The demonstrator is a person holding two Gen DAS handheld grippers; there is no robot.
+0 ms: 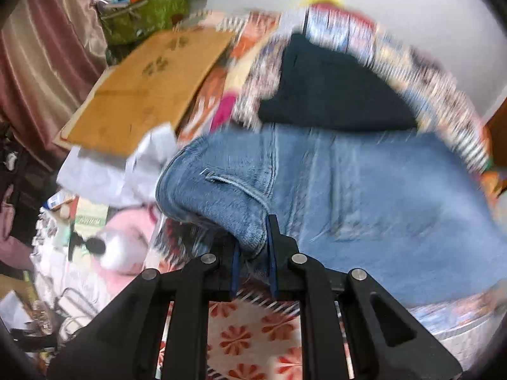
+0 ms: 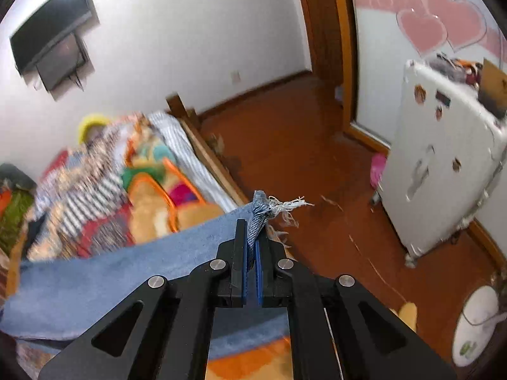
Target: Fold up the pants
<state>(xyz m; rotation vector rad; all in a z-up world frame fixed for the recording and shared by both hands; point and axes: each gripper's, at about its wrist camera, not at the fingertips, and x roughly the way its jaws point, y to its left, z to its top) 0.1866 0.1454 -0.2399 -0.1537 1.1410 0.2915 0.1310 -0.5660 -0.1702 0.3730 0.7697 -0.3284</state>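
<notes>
Left wrist view showed my left gripper (image 1: 253, 247) clenched on a denim fold of the jeans (image 1: 364, 202); my right gripper (image 2: 252, 240) pinched their frayed hem (image 2: 279, 207).

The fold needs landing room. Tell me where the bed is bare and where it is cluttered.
Most open: the flowered sheet under the left tool, and the orange blanket below the right tool. Crowded: the cardboard, white paper and pink toy left of the jeans; a dark garment lies beyond them.
</notes>
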